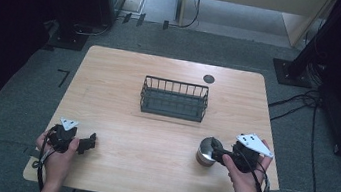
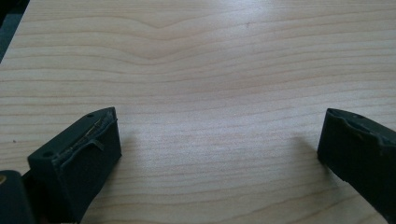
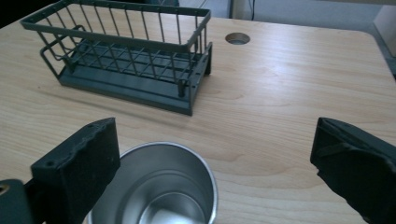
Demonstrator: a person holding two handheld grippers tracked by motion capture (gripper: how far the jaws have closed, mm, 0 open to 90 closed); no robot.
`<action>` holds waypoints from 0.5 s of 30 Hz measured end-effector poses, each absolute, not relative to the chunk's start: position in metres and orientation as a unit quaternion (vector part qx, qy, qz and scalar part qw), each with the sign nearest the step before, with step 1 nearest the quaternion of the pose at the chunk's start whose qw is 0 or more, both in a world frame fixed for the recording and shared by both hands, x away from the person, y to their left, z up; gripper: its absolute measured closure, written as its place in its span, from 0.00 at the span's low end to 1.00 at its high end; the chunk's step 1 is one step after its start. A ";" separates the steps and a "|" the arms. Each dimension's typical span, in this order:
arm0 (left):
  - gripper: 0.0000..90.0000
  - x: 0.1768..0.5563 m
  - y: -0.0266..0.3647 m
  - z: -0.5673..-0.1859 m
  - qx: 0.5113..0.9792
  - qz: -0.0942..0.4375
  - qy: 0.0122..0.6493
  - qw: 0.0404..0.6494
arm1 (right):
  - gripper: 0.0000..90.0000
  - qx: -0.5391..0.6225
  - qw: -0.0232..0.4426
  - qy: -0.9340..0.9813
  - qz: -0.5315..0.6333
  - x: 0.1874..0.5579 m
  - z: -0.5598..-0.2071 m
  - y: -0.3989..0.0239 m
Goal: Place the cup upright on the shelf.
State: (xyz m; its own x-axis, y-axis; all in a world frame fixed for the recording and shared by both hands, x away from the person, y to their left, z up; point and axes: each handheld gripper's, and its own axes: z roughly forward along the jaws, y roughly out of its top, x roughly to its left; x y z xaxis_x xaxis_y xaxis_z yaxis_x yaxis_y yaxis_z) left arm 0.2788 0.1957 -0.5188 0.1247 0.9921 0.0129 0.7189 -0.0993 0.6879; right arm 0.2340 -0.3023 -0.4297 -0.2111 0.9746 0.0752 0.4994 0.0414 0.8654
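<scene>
The worktop point(image 1: 162, 140) is pale wood with wavy brown grain lines and one dark round hole point(image 1: 208, 79). The wire basket point(image 1: 173, 99) is dark grey-green all over, bars and base alike. The cup point(image 3: 159, 186) is bare silvery metal, shiny inside. Both tools, the left tool point(image 1: 90, 141) and the right tool point(image 1: 215, 150), are black with light grey three-cornered plates. The floor point(image 1: 23, 90) is dark grey carpet.

So there's a dark wire basket point(image 1: 174, 99) sitting empty around the middle of the light wood bench point(image 1: 119, 124), with 1 round cable hole point(image 1: 208, 79) just behind its right end. Grey carpet and loose black cables point(image 1: 304, 102) surround the bench.
</scene>
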 end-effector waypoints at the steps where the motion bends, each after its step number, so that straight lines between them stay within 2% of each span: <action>1: 0.00 0.279 0.196 -0.519 0.698 0.249 0.613 0.274 | 0.01 0.556 0.288 0.662 0.412 0.234 -0.430 -0.301; 15: 0.00 0.279 0.196 -0.519 0.698 0.249 0.613 0.274 | 0.00 0.549 0.265 0.673 0.418 0.235 -0.441 -0.282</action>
State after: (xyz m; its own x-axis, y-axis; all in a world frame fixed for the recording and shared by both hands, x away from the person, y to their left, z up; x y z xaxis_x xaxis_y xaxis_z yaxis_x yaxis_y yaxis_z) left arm 0.2788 0.1957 -0.5187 0.1250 0.9921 0.0128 0.7190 -0.0995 0.6878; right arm 0.2346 -0.2821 -0.4407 -0.2559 0.9612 0.1028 0.5176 0.0465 0.8543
